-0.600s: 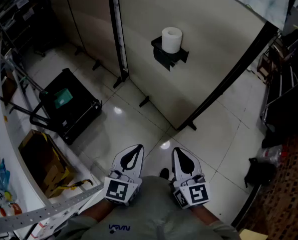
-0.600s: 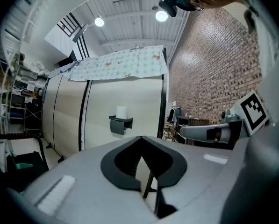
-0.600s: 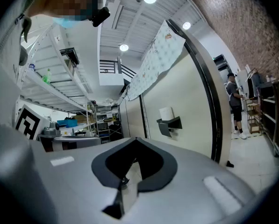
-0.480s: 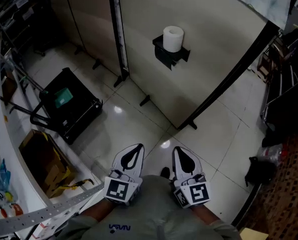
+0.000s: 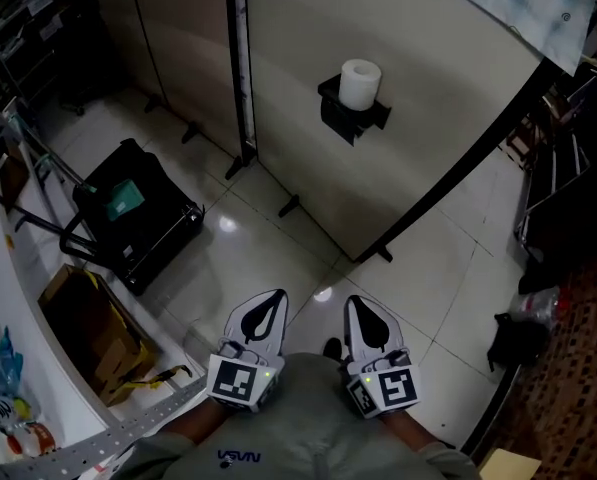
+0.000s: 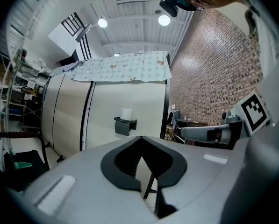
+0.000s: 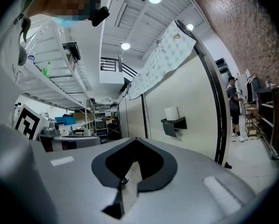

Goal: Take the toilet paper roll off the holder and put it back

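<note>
A white toilet paper roll [image 5: 359, 84] stands upright on a black holder [image 5: 351, 116] fixed to a beige partition wall [image 5: 418, 118]. The roll [image 6: 126, 114] and holder [image 6: 124, 124] show small and far off in the left gripper view. In the right gripper view the roll [image 7: 171, 113] sits on the holder [image 7: 173, 124] too. My left gripper [image 5: 269, 301] and right gripper [image 5: 359, 305] are held side by side close to my body, well short of the wall. Both are shut with nothing between the jaws.
A black case [image 5: 138, 213] with a green label lies on the tiled floor at the left. A cardboard box [image 5: 83, 328] and white shelving [image 5: 8, 298] stand nearer left. A dark bag [image 5: 518, 340] and dark racks [image 5: 568, 198] are at the right. A person stands far right [image 7: 233, 107].
The view has shifted slightly: the roll and holder now sit a little further right and lower in the head view. Both grippers stay in place, shut.
</note>
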Available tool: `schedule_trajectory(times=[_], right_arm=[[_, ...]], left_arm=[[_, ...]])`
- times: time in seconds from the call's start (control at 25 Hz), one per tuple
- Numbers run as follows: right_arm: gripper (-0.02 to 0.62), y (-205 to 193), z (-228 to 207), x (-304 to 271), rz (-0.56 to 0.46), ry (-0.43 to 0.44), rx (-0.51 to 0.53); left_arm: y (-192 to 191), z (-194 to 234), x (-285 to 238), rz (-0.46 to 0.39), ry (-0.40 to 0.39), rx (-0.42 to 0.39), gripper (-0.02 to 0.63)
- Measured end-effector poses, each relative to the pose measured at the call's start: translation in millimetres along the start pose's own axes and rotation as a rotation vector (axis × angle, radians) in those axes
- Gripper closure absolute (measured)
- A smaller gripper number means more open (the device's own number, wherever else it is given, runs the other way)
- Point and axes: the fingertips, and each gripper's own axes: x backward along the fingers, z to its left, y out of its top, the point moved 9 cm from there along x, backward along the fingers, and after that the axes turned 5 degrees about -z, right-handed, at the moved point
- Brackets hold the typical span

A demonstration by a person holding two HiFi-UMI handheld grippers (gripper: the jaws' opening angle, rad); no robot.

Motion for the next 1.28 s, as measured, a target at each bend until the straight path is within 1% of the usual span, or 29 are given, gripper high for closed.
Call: schedule_trajectory(times=[0.32, 0.44, 0.56, 0.72, 0.84, 1.04, 1.28], right_arm=[[0.595, 9, 9, -10, -0.021, -0.072, 0.031], [0.595, 10, 4, -19, -0.018, -0.076, 0.031], [0.595, 8, -8, -37, -0.019, -0.056, 0.018], [0.595, 7, -34, -73, -0.027, -0.015, -0.008], [0.595, 10, -61, -102, -0.043, 0.009, -0.027], [0.595, 18, -115, -142, -0.056, 0.027, -0.048], [0.595, 26, -170, -174, -0.064, 0.057, -0.073]], left_arm=[[11, 30, 2, -0.054, 0.031, 0.031, 0.601], [8, 34, -4, -0.058, 0.022, 0.043, 0.601], [6, 40, -17, -0.032, 0.047, 0.036, 0.601], [8, 50, -49, -0.014, 0.084, 0.012, 0.601], [14, 57, -84, -0.007, 0.102, -0.021, 0.601], [27, 57, -152, -0.001, 0.083, -0.066, 0.601], [35, 48, -216, 0.012, 0.091, -0.097, 0.601]])
